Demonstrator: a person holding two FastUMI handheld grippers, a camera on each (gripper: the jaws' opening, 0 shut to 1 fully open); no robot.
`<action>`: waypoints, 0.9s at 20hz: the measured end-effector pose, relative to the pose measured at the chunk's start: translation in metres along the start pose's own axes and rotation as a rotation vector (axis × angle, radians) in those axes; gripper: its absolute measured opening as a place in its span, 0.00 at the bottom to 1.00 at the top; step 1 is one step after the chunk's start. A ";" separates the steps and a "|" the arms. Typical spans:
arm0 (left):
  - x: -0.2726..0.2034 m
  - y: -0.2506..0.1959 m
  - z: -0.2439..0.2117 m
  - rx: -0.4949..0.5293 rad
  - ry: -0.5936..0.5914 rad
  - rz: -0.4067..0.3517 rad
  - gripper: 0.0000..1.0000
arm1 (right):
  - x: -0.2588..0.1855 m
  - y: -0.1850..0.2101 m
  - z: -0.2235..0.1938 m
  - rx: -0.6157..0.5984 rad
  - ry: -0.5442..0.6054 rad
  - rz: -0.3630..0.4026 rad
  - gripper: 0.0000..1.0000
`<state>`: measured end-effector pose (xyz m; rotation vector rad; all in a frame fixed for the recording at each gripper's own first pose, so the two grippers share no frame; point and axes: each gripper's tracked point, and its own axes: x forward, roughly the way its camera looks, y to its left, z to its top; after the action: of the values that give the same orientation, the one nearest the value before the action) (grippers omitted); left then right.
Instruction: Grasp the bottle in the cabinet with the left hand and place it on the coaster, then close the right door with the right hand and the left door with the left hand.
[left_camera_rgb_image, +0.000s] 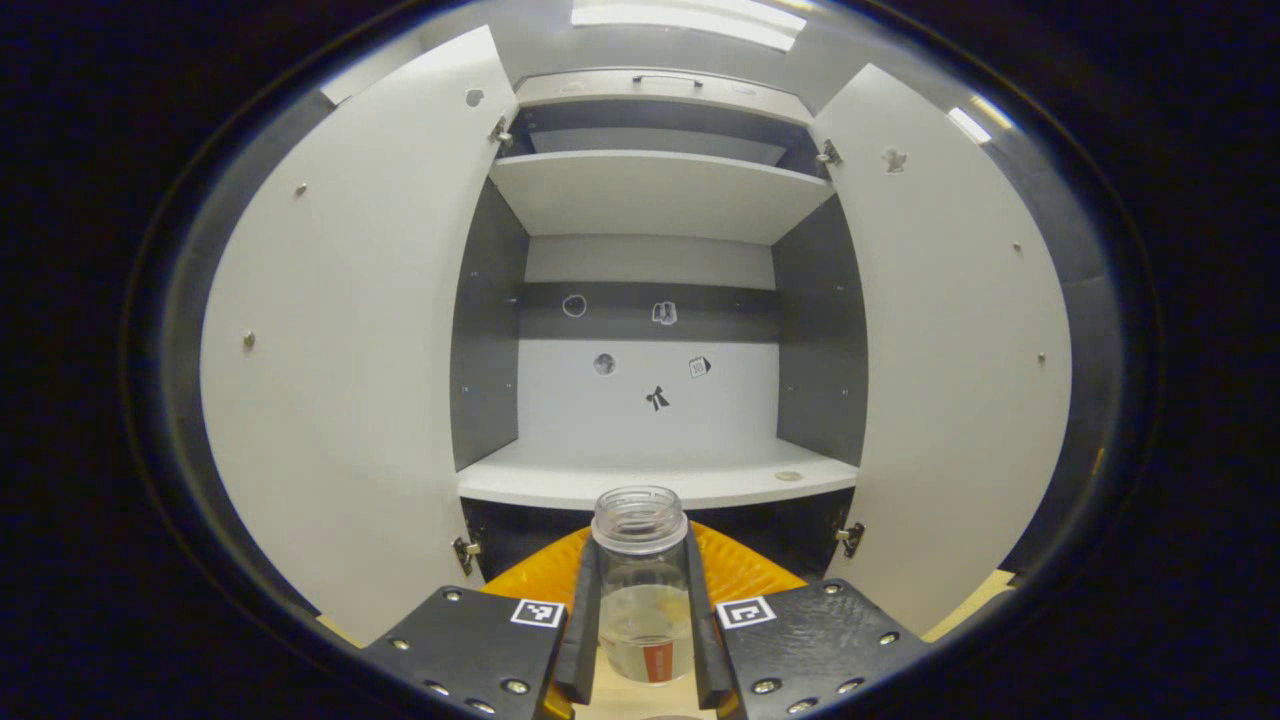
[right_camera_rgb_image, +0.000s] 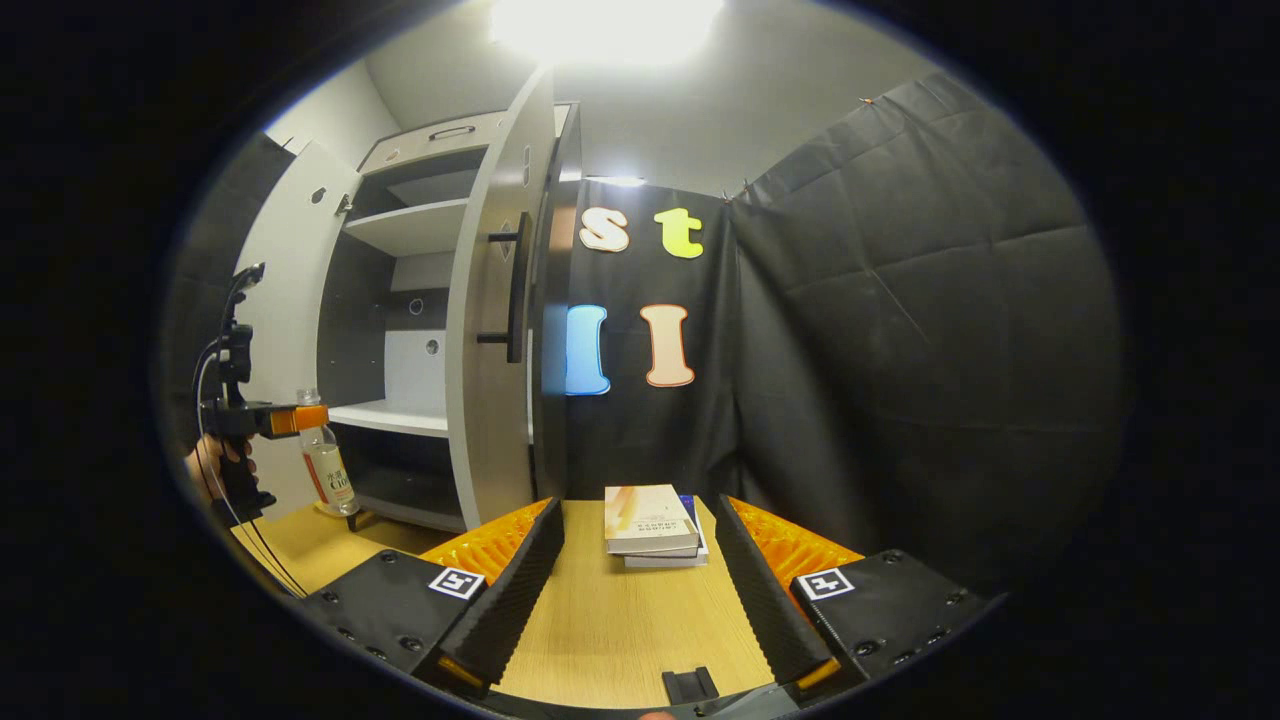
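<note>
In the left gripper view a tall white cabinet with dark grey side walls (left_camera_rgb_image: 650, 350) fills the background, both doors swung wide and its lower shelf bare. The left door (left_camera_rgb_image: 340, 340) and the right door (left_camera_rgb_image: 950, 340) stand open, which the task needs so the bottle can come out. The left hand-held gripper (left_camera_rgb_image: 645, 620) has its two dark ribbed fingers closed snugly against both sides of a clear, uncapped plastic bottle with a red label and a little liquid (left_camera_rgb_image: 643, 590). The grip sits around the bottle's body below the neck, probably to keep it from tipping. The bottle is out of the cabinet, in front of and below the lower shelf. Its long axis runs vertically, open mouth pointing up. Beneath it an orange, ridged surface (left_camera_rgb_image: 740, 570) shows; whether that is the coaster I cannot tell.

In the right gripper view a pale wooden worktop (right_camera_rgb_image: 610, 620) stretches to the black cloth wall. The right hand-held gripper (right_camera_rgb_image: 640, 590) has its fingers spread wide with nothing between them, presumably waiting for its turn at the door. A small stack of books (right_camera_rgb_image: 650, 520) lies ahead of it. At the far left the bottle stands upright close to the worktop, held by the other gripper with a hand (right_camera_rgb_image: 210, 465) behind it
</note>
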<state>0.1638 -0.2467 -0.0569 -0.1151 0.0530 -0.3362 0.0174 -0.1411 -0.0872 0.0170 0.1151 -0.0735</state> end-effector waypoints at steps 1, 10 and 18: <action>-0.003 0.000 -0.006 0.000 -0.001 -0.001 0.40 | -0.001 0.002 -0.002 -0.004 0.002 0.001 0.97; -0.022 -0.012 -0.080 0.029 0.032 -0.040 0.40 | -0.010 0.011 -0.017 -0.033 0.037 0.010 0.98; -0.031 -0.028 -0.143 0.016 0.094 -0.057 0.41 | -0.016 0.007 -0.027 -0.061 0.067 0.000 0.98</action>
<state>0.1151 -0.2772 -0.1947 -0.0849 0.1400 -0.3988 -0.0008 -0.1326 -0.1117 -0.0417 0.1840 -0.0691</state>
